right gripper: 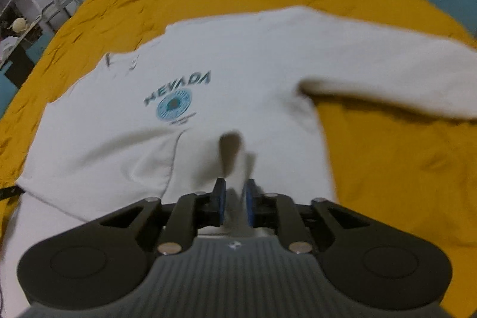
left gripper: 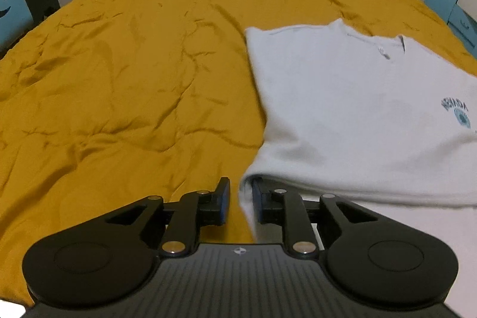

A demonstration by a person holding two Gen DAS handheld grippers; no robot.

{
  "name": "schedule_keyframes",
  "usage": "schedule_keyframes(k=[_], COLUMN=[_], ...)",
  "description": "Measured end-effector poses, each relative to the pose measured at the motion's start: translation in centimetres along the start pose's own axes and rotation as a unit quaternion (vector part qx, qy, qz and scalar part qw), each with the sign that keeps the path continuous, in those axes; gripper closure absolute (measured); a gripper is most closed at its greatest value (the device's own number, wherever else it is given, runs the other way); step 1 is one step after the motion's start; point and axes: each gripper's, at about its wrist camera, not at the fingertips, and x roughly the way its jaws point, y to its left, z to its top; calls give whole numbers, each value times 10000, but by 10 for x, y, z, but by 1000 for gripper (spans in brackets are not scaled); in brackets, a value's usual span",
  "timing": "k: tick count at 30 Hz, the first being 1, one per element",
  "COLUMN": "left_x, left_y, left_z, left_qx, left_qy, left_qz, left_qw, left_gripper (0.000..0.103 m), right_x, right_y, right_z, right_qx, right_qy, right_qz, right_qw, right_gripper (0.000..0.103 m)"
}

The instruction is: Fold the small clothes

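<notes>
**Both grippers on the hem of one white sweatshirt**

Okay, left wrist view first. My left gripper (left gripper: 241, 203) sits at the bottom centre with its jaws only narrowly apart, and the lower left corner of the white sweatshirt (left gripper: 357, 115) runs between them. It looks pinched, though the left pad may not be fully pressing. The sweatshirt fills the right half of the frame, lying flat on the mustard bedspread (left gripper: 119, 79), collar toward the upper right.

Right wrist view. My right gripper (right gripper: 235, 198) at the bottom centre has its jaws close together, pinching a raised ridge of the hem. The cloth tents up from the grip. The body spreads across the centre of the frame, the blue chest print (right gripper: 176, 100) left of centre, and one sleeve (right gripper: 402, 79) stretches out to the right edge. This frame is blurred.

Handling, as I judge it: soft, light, limp knit, not fragile and not slippery. It will sag between the grips and drag on the bedspread. I'd hold it at the hem corners, then the shoulders.

Count: one sweatshirt, one sleeve showing, one bedspread, two grippers.
</notes>
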Motion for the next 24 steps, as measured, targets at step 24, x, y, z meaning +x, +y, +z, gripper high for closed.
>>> schedule_keyframes(k=[24], left_x=[-42], left_y=[-8], left_z=[6], left_qx=[-223], left_qy=[-353], left_qz=[-156], left_qw=[9990], left_gripper=[85], right_x=[9], right_y=[-14], right_z=[-9], right_qx=[641], right_qy=[499], right_qz=[1043], right_qw=[9912], right_gripper=[99])
